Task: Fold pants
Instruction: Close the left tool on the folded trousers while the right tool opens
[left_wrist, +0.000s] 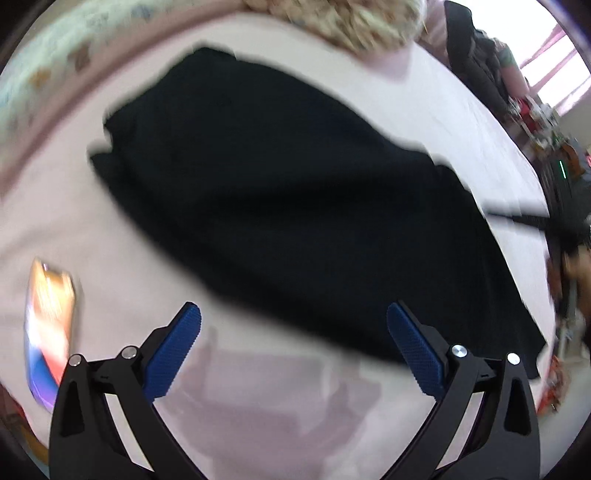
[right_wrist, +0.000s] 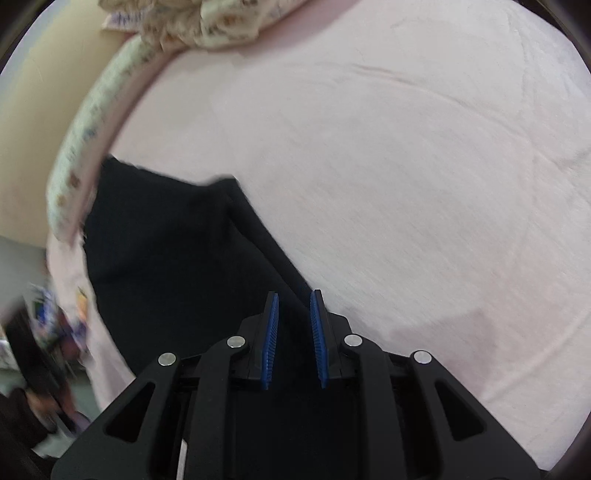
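Note:
Black pants (left_wrist: 288, 192) lie spread on a pink bed sheet (left_wrist: 74, 229), running from upper left to lower right in the left wrist view. My left gripper (left_wrist: 293, 317) is wide open and empty, hovering over the near edge of the pants. In the right wrist view the pants (right_wrist: 166, 251) lie at lower left. My right gripper (right_wrist: 293, 299) has its blue pads nearly closed, with black cloth lying between and under them at the pants' edge; a narrow gap still shows between the pads.
A phone with a lit screen (left_wrist: 48, 317) lies on the sheet at lower left. A patterned cream blanket (left_wrist: 343, 18) is bunched at the head of the bed, also in the right wrist view (right_wrist: 192, 26). Room clutter (left_wrist: 535, 122) stands beyond the bed's right edge.

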